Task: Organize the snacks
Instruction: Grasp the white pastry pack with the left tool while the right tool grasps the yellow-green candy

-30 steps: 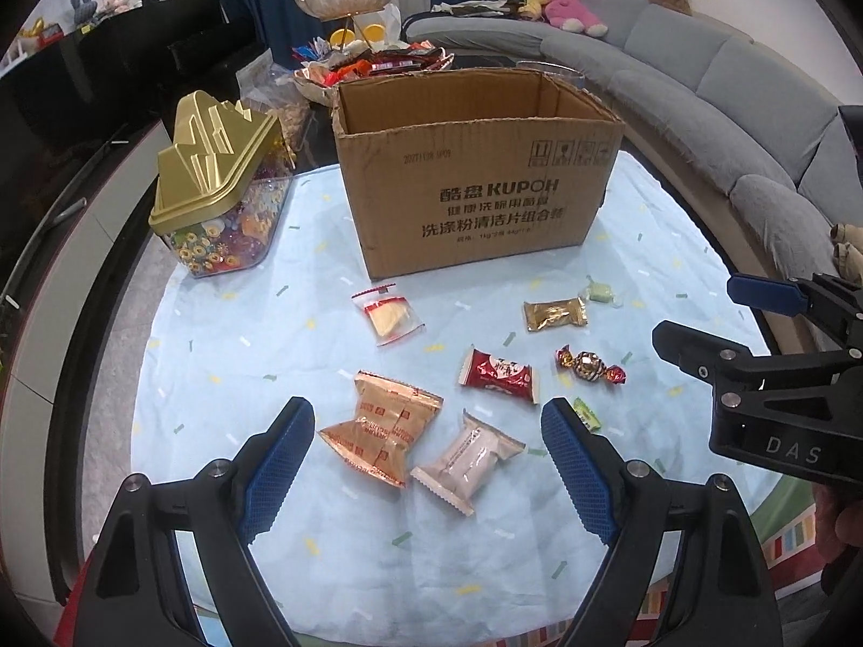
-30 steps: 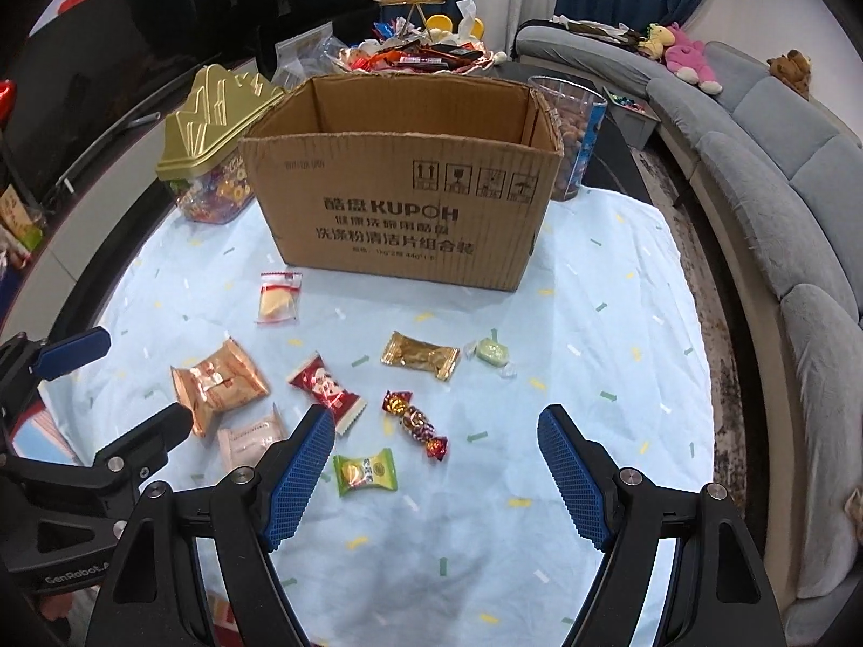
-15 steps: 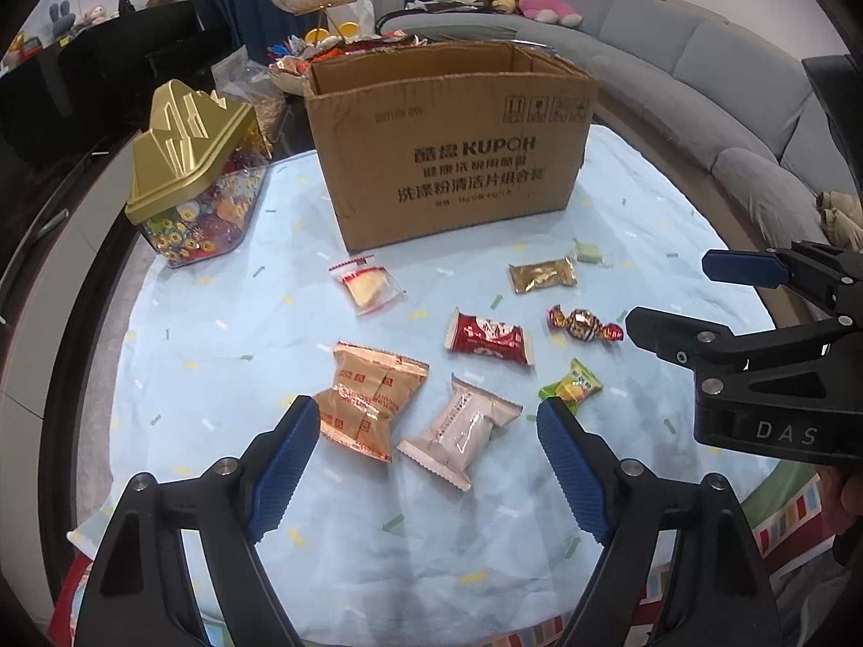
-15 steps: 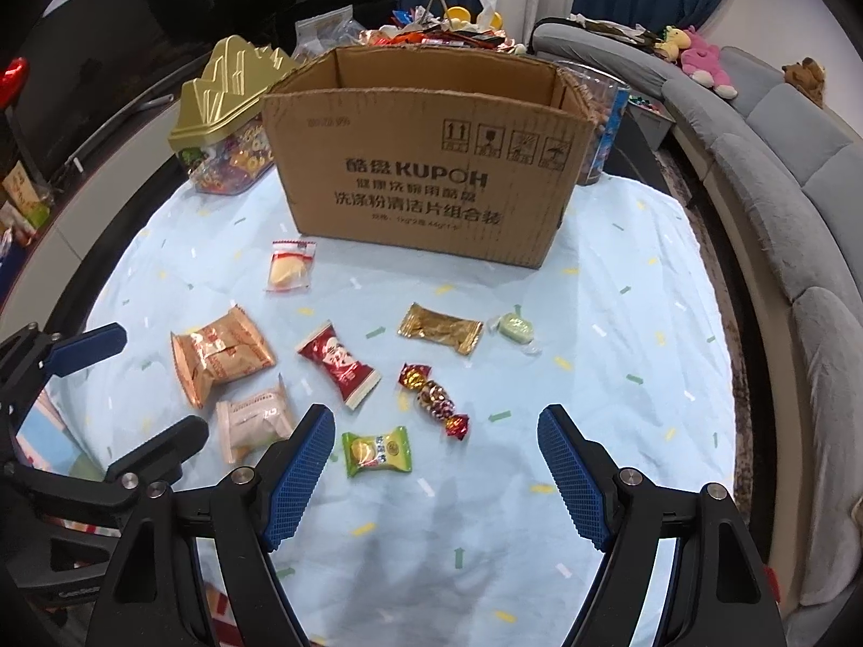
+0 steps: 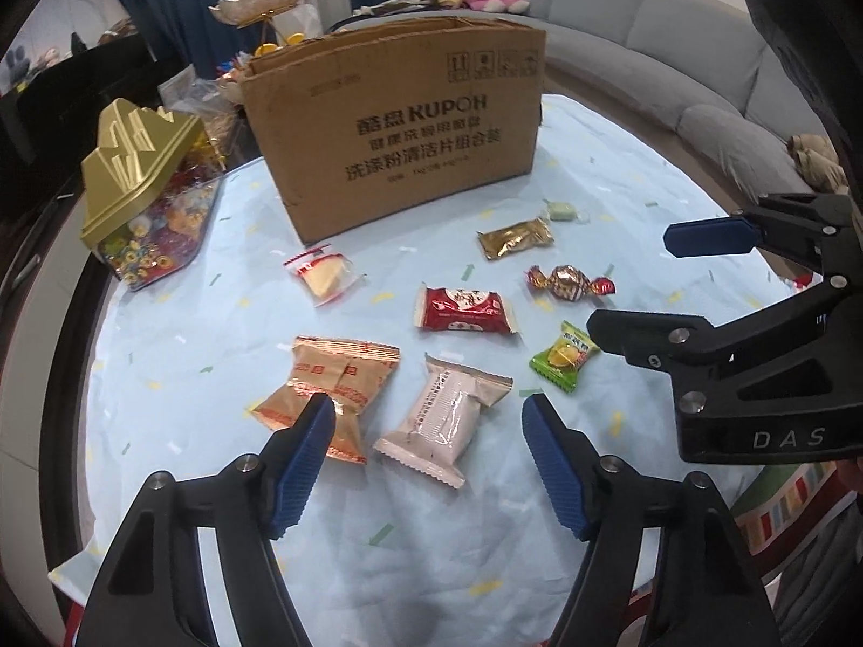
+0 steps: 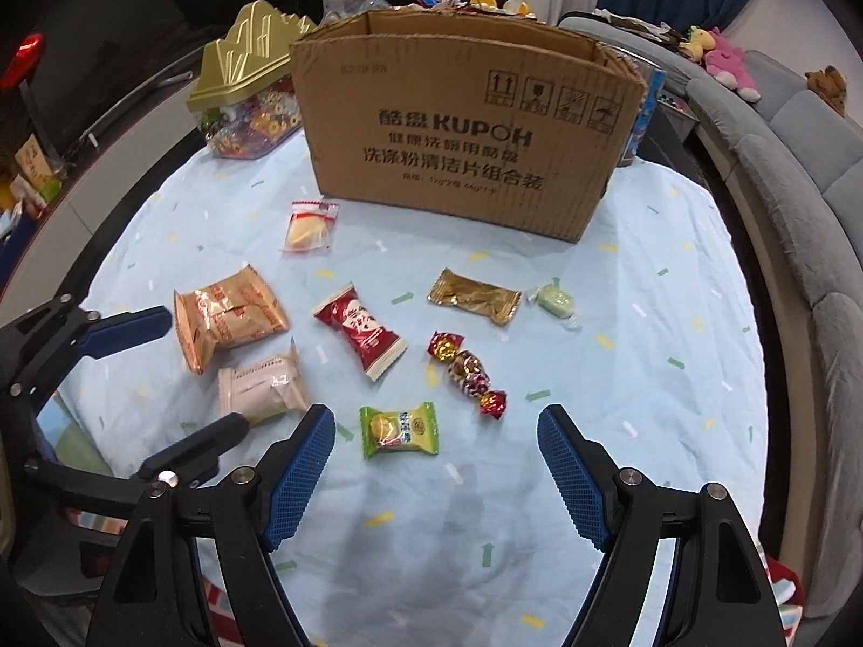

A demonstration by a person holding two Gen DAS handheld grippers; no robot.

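**Two grippers above the snacks**

The left gripper (image 5: 426, 426) is closing, its fingers apart around the pale packet (image 5: 445, 426), not touching. The right gripper (image 6: 437, 431) stands apart over the green candy (image 6: 399, 430). Other snacks lie further; the cardboard box (image 6: 464, 129) stands far.

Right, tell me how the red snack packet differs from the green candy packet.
The red snack packet is longer and rectangular; the green candy packet is smaller and squarer. The red one lies mid-cloth, diagonal in the right wrist view; the green one lies nearer the right gripper. The green one pictures a yellow sweet; the red one carries white print. Both lie flat, sealed, untouched.
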